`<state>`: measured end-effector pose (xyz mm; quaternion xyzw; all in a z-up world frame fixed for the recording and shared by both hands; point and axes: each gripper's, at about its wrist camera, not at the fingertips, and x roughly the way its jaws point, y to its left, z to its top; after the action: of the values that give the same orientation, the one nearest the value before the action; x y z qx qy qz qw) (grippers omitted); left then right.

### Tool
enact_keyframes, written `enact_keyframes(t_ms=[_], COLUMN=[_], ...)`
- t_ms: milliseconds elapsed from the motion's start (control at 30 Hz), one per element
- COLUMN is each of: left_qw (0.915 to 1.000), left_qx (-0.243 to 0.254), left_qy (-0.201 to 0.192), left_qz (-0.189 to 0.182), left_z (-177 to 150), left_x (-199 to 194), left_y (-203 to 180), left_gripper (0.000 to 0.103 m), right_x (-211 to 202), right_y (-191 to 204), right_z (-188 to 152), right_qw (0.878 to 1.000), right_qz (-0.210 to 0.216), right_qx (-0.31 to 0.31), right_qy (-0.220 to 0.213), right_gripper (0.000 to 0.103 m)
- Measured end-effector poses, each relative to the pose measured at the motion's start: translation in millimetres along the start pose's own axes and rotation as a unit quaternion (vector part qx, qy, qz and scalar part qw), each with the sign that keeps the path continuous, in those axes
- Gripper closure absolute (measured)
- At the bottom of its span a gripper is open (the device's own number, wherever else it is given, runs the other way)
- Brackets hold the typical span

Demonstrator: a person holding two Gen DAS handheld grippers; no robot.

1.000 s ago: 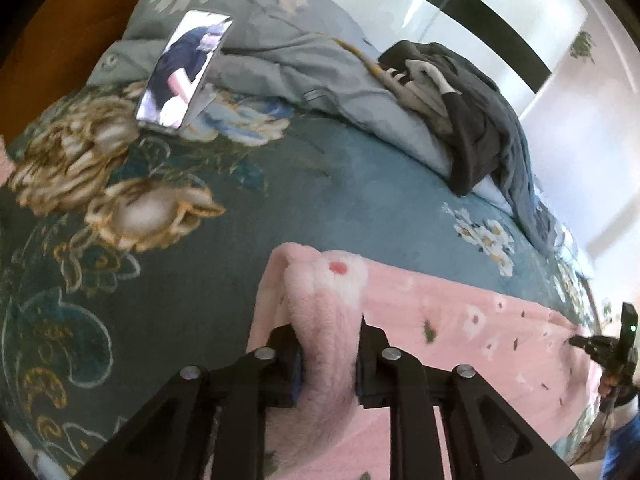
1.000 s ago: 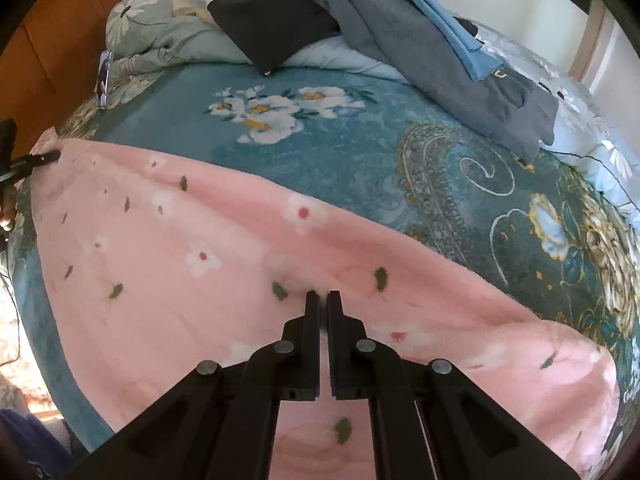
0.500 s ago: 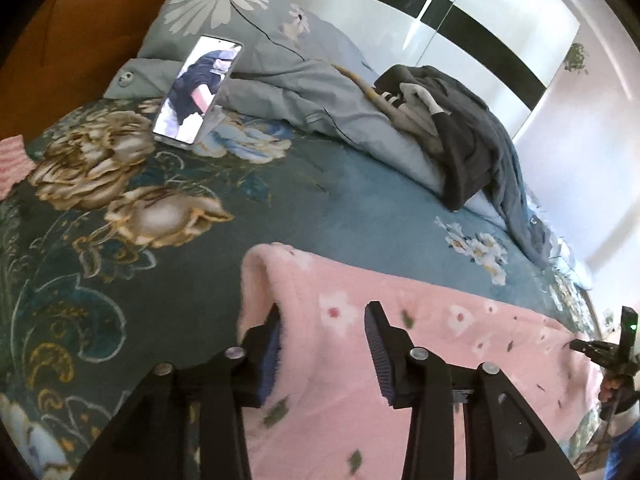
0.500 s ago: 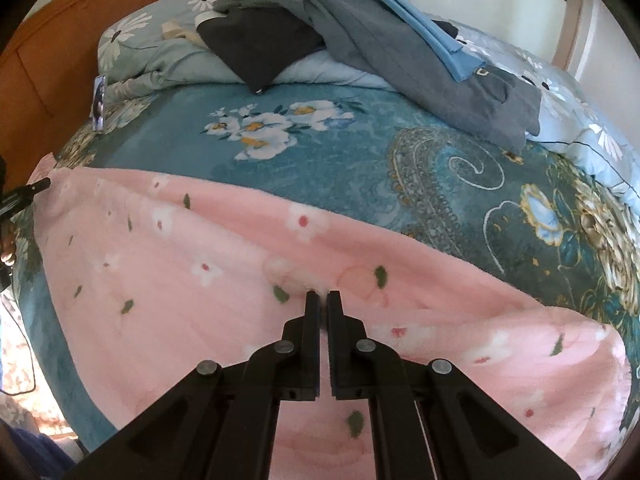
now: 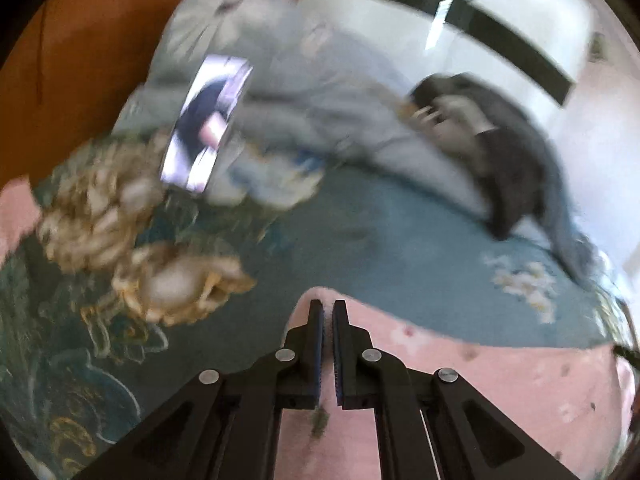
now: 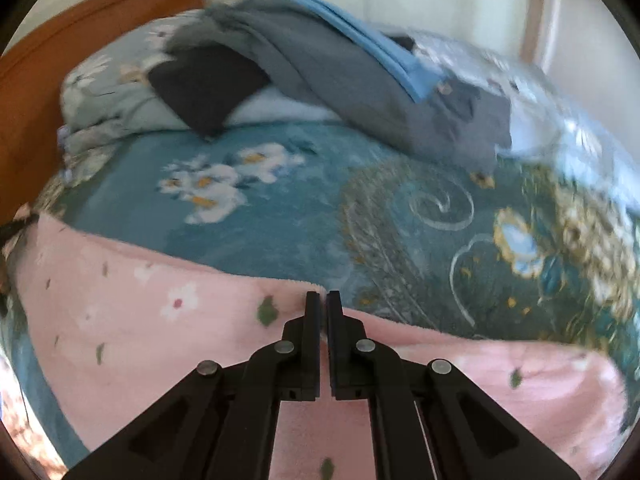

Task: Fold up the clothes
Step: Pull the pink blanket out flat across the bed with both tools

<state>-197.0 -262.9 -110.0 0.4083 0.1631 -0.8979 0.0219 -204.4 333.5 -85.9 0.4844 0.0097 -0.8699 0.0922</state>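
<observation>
Two grippers, both mine, both over one pink fleece garment (image 6: 168,344) spread flat on the teal floral bedspread (image 6: 280,232). Item one: my left gripper (image 5: 327,312), fingers drawn nearly together with only a thin slit between the pads, tips at the garment's rounded corner (image 5: 320,294) at 12 o'clock from the tool; the view is blurred and I cannot tell whether any fleece sits in that slit. Item two: my right gripper (image 6: 323,304), jaws likewise narrowed to a slim gap, tips on the garment's far edge where pink meets teal; whether cloth is pinched there I cannot tell. Item three: the garment itself, pink with small white flowers and green leaf marks, filling the lower part of both views, running from 9 o'clock to 4 o'clock in the right wrist view. Item four: a phone (image 5: 206,124) with lit screen, propped against the grey-blue floral pillow (image 5: 248,52) at 11 o'clock in the left wrist view. Item five: a heap of dark grey clothes (image 6: 360,80) at 12 o'clock in the right wrist view, with a light blue piece (image 6: 380,52) on top. Item six: an orange-brown wooden headboard (image 6: 52,56) at 10 o'clock, behind the pillow.
</observation>
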Motion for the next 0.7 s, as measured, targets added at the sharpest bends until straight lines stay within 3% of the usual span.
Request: enact_keyframes(t_ms=[167, 267, 300, 367, 433, 567, 667, 700], left_qw=[0.9969, 0.9951, 0.9942, 0.993, 0.9906, 0.9795, 0.964, 0.9578], left_qx=[-0.067, -0.077, -0.083, -0.099, -0.121, -0.187, -0.251, -0.267], left_qy=[0.026, 0.029, 0.029, 0.016, -0.007, -0.018, 0.004, 0.014], left_qz=[-0.032, -0.056, -0.062, -0.063, -0.063, -0.073, -0.088, -0.105], left_z=[-3, -7, -8, -12, -22, -59, -96, -107], left_x=[15, 0, -7, -29, -53, -81, -79, -76], left_y=[29, 29, 30, 36, 44, 65, 78, 79], left_gripper=[0.098, 0.096, 0.092, 0.075, 0.046, 0.036, 0.036, 0.036], right_x=[21, 18, 14, -1, -17, -55, -78, -84], right_y=[-17, -21, -21, -20, -19, -11, -7, -7], right_z=[-6, -7, -8, -10, -14, -34, -59, -69], right_qw=[0.999, 0.999, 0.999, 0.999, 0.999, 0.997, 0.997, 0.996], right_qz=[-0.03, -0.014, -0.018, -0.017, -0.012, -0.008, -0.006, -0.007], right_qx=[0.027, 0.034, 0.036, 0.043, 0.051, 0.05, 0.042, 0.044], right_qy=[0.029, 0.028, 0.024, 0.006, -0.014, -0.053, -0.068, -0.071], right_gripper=[0.101, 0.101, 0.101, 0.101, 0.1, 0.095, 0.077, 0.076])
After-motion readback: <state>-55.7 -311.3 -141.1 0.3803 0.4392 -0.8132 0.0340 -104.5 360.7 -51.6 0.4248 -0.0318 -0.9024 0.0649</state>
